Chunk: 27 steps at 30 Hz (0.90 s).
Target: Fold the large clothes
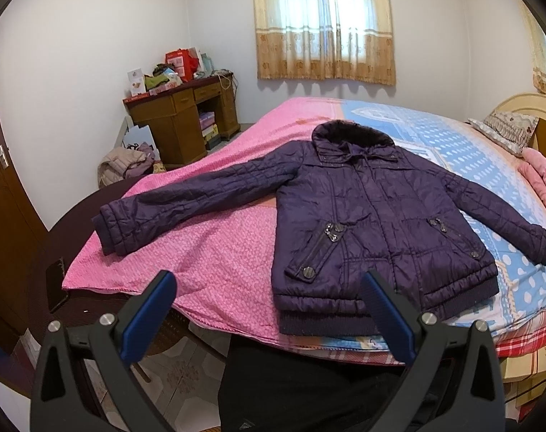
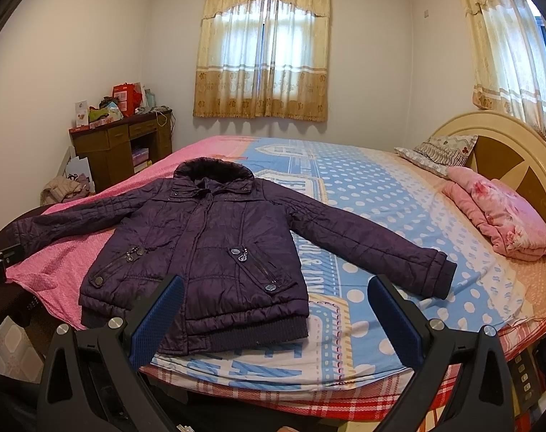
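The left gripper (image 1: pixel 269 309) sits at the bottom of its frame with its blue-padded fingers (image 1: pixel 149 315) spread wide and nothing between them. Past the gap lie the ribbed hem of a purple quilted jacket (image 1: pixel 373 212) and the near edge of the bed (image 1: pixel 208 259). The right gripper (image 2: pixel 276 316) is likewise at the bottom of its frame, its fingers (image 2: pixel 158 324) wide apart and empty, hanging just short of the jacket's hem.

The jacket lies flat and face up on the bed, front closed, hem toward the cameras and dark furry collar (image 1: pixel 352 133) toward the far wall. In the left view it fills the centre of the frame. One sleeve (image 1: pixel 186 198) stretches out to the left over the pink part of the bedcover. The other sleeve (image 2: pixel 373 244) runs down to the right over the blue dotted part, its cuff near the right middle of the right view.

Farther out, a folded pink quilt (image 2: pixel 503 212) and a patterned pillow (image 2: pixel 438 153) rest by the headboard (image 2: pixel 506 144) at the right of the right view. A wooden desk (image 1: pixel 183 122) piled with boxes stands at upper left, with a heap of clothes (image 1: pixel 125 165) on the floor beside it. A curtained window (image 2: pixel 262 57) is at top centre.
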{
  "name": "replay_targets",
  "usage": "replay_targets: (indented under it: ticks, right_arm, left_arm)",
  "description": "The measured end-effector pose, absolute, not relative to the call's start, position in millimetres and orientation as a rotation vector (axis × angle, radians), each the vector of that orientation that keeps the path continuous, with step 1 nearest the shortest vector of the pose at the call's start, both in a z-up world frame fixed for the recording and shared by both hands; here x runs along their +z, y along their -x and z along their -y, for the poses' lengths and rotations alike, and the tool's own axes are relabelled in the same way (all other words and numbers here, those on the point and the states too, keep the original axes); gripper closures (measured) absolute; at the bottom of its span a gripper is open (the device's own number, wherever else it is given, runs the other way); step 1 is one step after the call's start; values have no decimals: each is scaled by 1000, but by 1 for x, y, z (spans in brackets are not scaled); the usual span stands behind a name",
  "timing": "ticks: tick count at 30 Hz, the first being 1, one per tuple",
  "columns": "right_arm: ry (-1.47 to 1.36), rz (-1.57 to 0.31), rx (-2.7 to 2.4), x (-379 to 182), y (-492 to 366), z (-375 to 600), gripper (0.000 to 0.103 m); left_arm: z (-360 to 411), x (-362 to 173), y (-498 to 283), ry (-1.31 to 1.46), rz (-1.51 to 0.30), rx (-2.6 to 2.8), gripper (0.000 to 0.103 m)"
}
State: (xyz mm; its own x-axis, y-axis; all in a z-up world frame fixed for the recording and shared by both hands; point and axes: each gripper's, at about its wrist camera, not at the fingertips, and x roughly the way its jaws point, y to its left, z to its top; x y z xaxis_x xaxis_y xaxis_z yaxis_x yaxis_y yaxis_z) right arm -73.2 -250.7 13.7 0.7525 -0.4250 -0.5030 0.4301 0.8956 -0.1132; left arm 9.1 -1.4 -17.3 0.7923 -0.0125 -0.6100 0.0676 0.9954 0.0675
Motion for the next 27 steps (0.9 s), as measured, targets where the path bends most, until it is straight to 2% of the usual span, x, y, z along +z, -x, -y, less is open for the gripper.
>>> replay_targets:
  ticks: [9,14,19,27]
  right_arm:
    - [-50,-612,-488,-25,46,306,1]
    - [-198,-631,-572,-49,38,385,1]
    - [-317,-572,-758,-64,54,471,1]
    - [-548,-584,-966,-82,79,568,1]
  left_arm:
    - [2,-34,-41,-140,-649,-13,0]
    - [11,-53,-86,-186,-652,11,0]
    - [25,-65,-132,-182,-674,-2,0]
    - [50,-87,-194,-220,-685,10,0]
